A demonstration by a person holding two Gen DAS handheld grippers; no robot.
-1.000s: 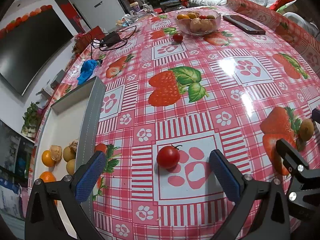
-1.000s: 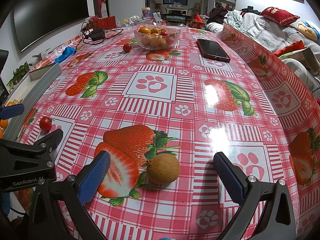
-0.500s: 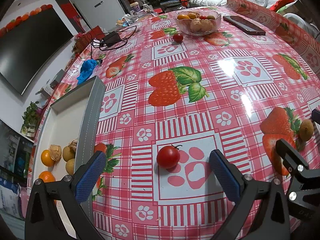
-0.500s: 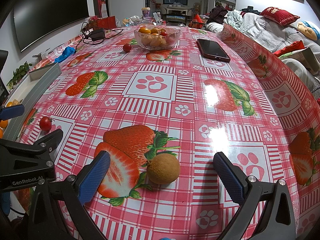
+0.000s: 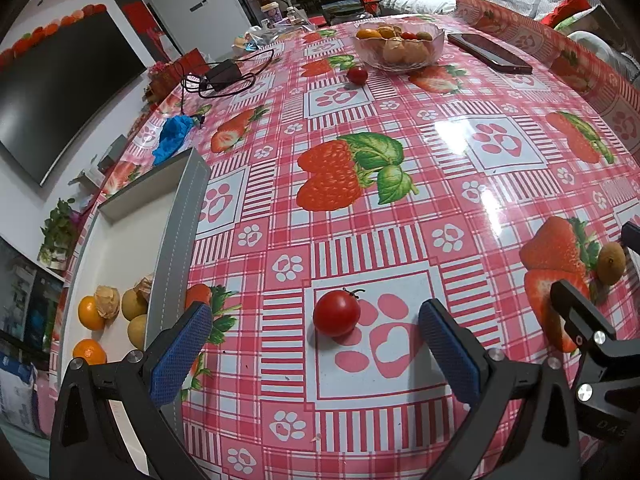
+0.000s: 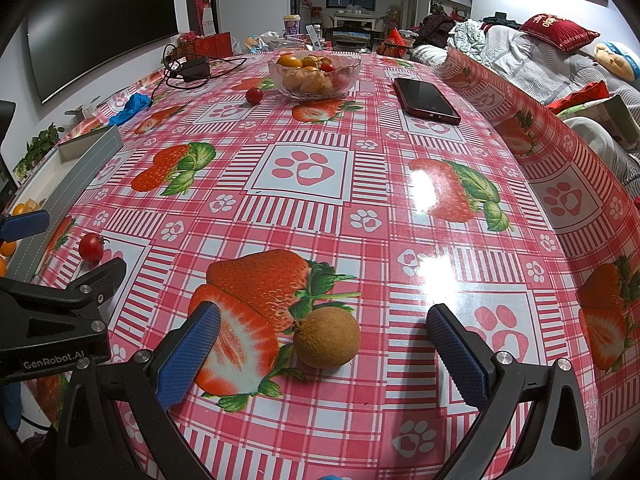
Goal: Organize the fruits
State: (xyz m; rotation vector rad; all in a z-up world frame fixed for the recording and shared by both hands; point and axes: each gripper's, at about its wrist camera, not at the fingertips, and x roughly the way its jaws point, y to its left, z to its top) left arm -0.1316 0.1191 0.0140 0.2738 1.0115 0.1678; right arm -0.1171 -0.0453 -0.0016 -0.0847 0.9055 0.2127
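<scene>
A red cherry tomato lies on the strawberry-print tablecloth just ahead of my left gripper, which is open, its blue pads either side of it and apart from it. A brown round fruit lies between the open pads of my right gripper, untouched. The same brown fruit shows at the right edge of the left wrist view; the tomato shows at the left of the right wrist view. A grey tray on the left holds oranges and pale round fruits.
A glass bowl of mixed fruit stands at the far end, with another small tomato beside it. A phone lies far right, a charger with cable and a blue cloth far left. The table's edge falls away on the right.
</scene>
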